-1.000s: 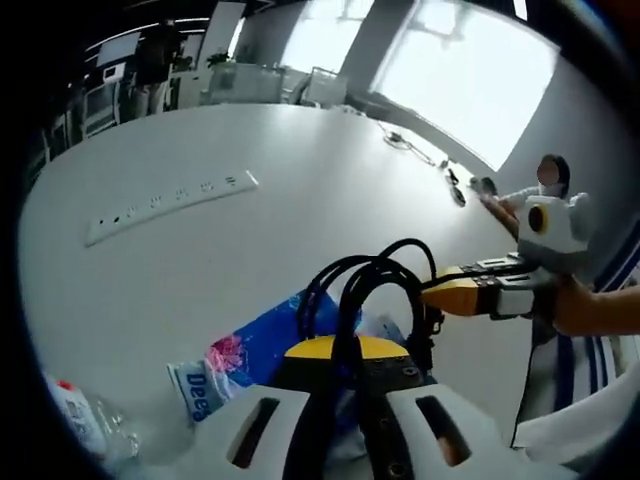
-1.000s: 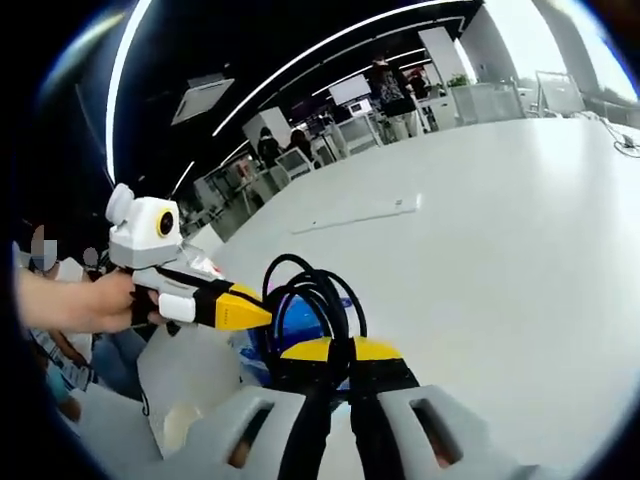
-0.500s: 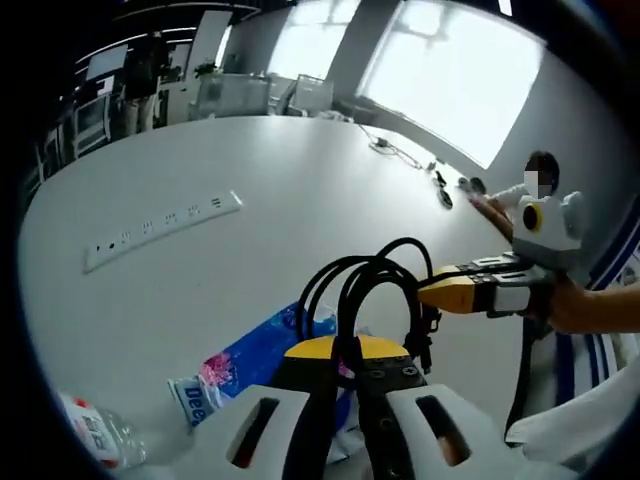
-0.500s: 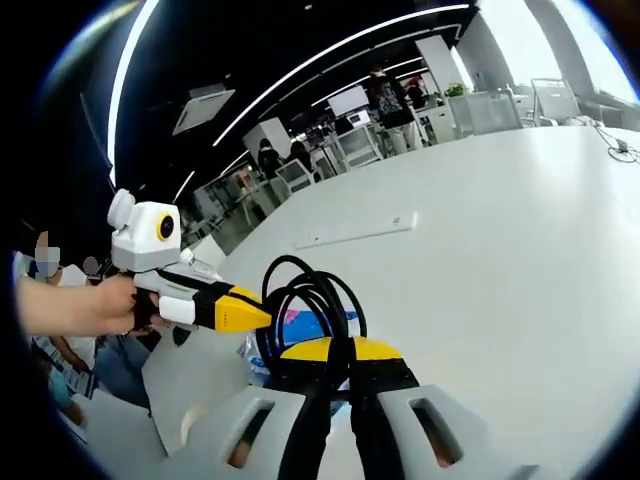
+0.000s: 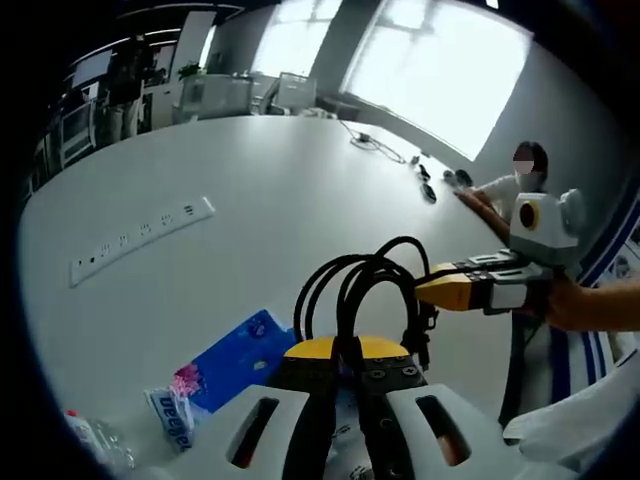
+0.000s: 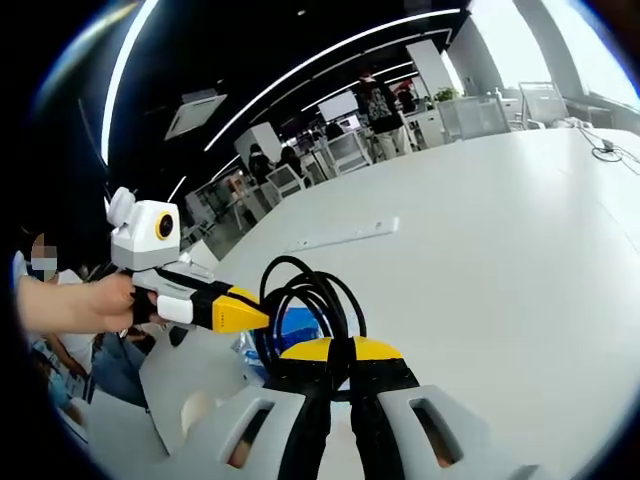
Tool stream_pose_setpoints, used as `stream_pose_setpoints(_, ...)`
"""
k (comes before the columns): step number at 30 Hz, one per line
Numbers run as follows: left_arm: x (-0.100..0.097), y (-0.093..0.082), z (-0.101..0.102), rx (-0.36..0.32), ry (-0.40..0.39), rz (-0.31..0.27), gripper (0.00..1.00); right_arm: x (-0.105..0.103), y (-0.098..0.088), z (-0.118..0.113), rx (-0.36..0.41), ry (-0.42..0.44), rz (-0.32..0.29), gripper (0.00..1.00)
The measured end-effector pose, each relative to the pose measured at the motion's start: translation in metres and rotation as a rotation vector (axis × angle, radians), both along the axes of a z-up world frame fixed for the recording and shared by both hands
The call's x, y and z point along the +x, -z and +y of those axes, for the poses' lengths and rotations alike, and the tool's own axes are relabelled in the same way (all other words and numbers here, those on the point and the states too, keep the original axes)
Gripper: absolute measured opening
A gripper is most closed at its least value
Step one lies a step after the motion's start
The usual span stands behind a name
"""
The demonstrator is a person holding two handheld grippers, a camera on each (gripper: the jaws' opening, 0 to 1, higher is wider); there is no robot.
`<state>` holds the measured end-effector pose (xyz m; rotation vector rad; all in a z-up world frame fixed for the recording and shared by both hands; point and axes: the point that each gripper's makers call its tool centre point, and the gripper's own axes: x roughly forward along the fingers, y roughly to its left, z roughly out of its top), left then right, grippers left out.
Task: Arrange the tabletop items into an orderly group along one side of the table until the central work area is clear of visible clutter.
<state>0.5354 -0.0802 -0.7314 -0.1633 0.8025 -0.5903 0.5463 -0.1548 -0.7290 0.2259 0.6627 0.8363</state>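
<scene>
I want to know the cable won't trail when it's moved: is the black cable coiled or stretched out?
Coiled. The black cable stands in several loops above the shut left gripper; the right gripper clamps it too.
</scene>
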Motion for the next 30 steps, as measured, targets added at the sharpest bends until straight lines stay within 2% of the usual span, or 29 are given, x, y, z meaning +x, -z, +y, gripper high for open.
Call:
stream_pose_setpoints(12,-0.004,0.016,-0.031,0.005,0.071,0.043,0.02,-0.004,0.014,-0.031,-0.025,0.039,0.024,0.01)
stream_pose_setpoints(30,-0.014,0.044,-0.059,0.008,0.147,0.103,0.02,-0.013,0.036,-0.058,-0.066,0.056,0.073,0.01)
